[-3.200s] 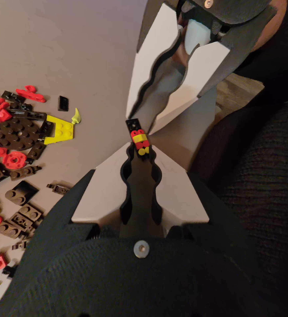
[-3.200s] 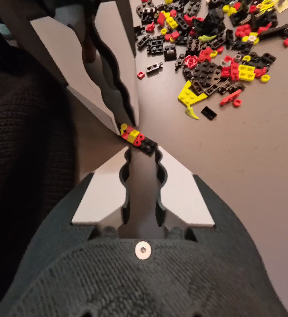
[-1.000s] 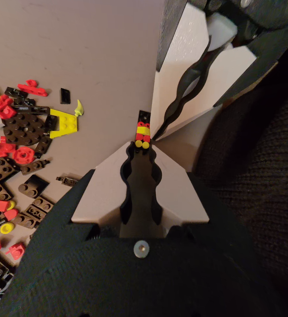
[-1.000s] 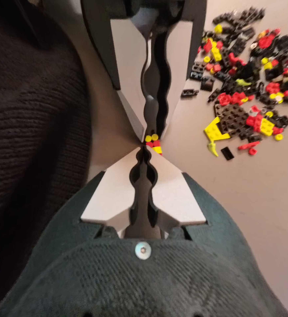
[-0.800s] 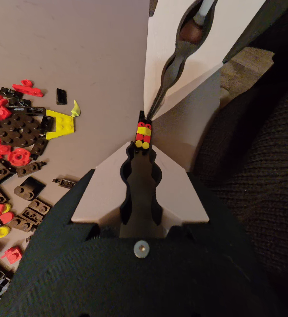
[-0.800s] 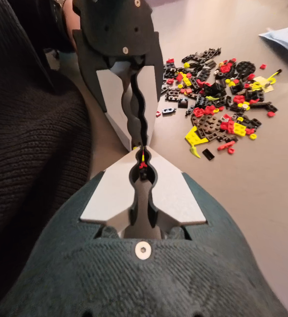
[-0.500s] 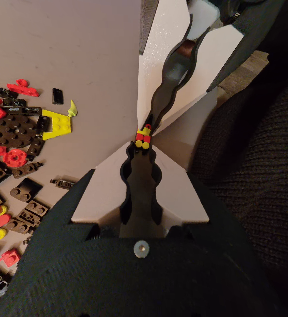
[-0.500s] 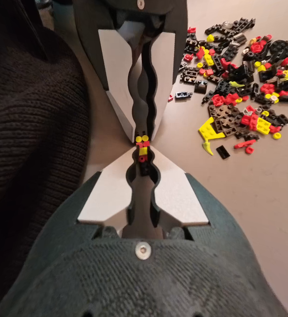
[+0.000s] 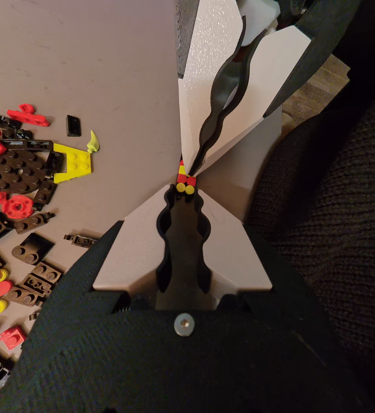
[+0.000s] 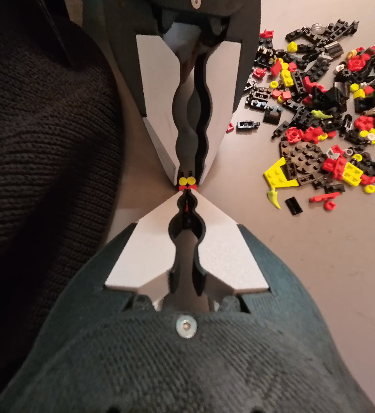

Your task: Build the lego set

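Black ribbed plastic is filling the near part of both wrist views, the housings of the two hand-held tools. The left gripper, with its white wedge fingers and wavy black pads, is pinching one end of a small red, yellow and black lego assembly; two round yellow studs are showing at its tips, while the black part of the piece is sinking out of sight between the pads. The right gripper is meeting it tip to tip and is closing narrowly on the other end, where only a sliver of red is showing in the slot, so how much it is holding is hard to make out. The assembly's long axis is running from one gripper into the other, roughly along both pairs of fingers, above the tabletop near the table's edge.

Beyond, a loose pile of red, yellow and black lego pieces is lying on the plain beige-grey table, partly cut off by the frame, with a yellow wedge plate, a lime-green claw piece and a small black tile at its near fringe. A dark knitted garment is bordering the table, its wearer hidden.
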`<state>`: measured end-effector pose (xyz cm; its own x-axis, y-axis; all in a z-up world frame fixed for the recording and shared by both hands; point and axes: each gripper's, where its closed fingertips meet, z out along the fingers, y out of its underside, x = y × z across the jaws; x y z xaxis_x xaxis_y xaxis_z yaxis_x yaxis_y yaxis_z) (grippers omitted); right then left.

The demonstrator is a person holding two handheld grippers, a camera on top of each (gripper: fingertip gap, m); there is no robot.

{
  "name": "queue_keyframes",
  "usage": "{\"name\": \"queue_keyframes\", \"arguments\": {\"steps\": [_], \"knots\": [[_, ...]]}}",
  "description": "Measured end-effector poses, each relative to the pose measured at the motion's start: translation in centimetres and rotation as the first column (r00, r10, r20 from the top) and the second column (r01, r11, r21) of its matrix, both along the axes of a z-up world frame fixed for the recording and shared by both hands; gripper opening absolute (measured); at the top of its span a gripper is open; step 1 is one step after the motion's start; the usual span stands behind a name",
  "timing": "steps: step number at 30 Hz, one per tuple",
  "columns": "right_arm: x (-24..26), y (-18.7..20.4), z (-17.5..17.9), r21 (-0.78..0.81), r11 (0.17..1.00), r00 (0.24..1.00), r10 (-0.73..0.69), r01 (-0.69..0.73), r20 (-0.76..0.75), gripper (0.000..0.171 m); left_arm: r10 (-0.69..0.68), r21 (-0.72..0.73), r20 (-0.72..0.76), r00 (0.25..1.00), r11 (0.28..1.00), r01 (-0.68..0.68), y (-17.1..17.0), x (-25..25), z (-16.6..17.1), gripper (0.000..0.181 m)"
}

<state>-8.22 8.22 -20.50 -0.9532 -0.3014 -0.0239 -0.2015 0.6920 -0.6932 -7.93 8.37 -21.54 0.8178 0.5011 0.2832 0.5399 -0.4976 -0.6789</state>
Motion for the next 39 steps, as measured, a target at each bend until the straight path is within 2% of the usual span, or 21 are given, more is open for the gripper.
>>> {"name": "queue_keyframes", "arguments": {"steps": [1, 4, 8, 13, 20, 30, 34, 35, 37, 39], "knots": [[0.0, 0.0, 0.0, -0.010, 1.000, 1.000, 0.000, 0.000, -0.003, 0.000, 0.000, 0.000, 0.000, 1.000, 1.000, 0.000, 0.0, 0.0, 0.0, 0.016], [-0.2, 0.0, 0.2, -0.032, 0.999, 1.000, -0.007, 0.007, 0.016, 0.002, 0.001, -0.003, -0.006, 1.000, 1.000, -0.001, 0.0, 0.0, 0.0, 0.016], [-0.6, -0.2, 2.3, -0.117, 0.992, 0.992, -0.028, 0.042, 0.122, 0.011, 0.002, -0.005, -0.011, 1.000, 1.000, -0.002, 0.0, 0.0, 0.0, 0.014], [-0.5, 0.5, 0.2, -0.027, 1.000, 0.998, -0.011, 0.013, 0.067, 0.022, 0.003, 0.000, -0.004, 1.000, 1.000, -0.003, 0.0, 0.0, 0.0, 0.016], [-0.2, 0.4, -0.5, 0.006, 1.000, 0.999, 0.017, -0.017, 0.038, 0.016, -0.002, 0.001, -0.003, 1.000, 1.000, 0.002, 0.1, 0.1, 0.0, 0.016], [0.1, 0.4, -0.6, 0.037, 0.999, 0.999, 0.033, -0.032, -0.031, 0.015, 0.000, 0.004, 0.004, 1.000, 1.000, 0.000, 0.2, 0.1, 0.0, 0.016], [0.0, 0.2, -0.6, 0.031, 1.000, 1.000, -0.001, 0.000, 0.017, 0.015, 0.001, 0.002, 0.001, 1.000, 1.000, -0.001, 0.1, 0.1, 0.0, 0.016], [0.0, 0.2, -0.6, 0.028, 1.000, 1.000, -0.007, 0.006, 0.022, 0.016, 0.001, 0.002, 0.000, 1.000, 1.000, -0.001, 0.1, 0.1, 0.0, 0.016], [-0.4, 0.2, -0.5, 0.027, 0.999, 1.000, -0.020, 0.021, -0.009, 0.027, 0.001, 0.002, 0.000, 1.000, 1.000, -0.001, 0.1, 0.1, 0.0, 0.016], [-0.5, 0.1, 0.2, -0.002, 1.000, 1.000, -0.025, 0.025, -0.015, 0.020, 0.001, 0.004, 0.001, 1.000, 1.000, -0.001, 0.1, 0.1, 0.0, 0.016]]}}
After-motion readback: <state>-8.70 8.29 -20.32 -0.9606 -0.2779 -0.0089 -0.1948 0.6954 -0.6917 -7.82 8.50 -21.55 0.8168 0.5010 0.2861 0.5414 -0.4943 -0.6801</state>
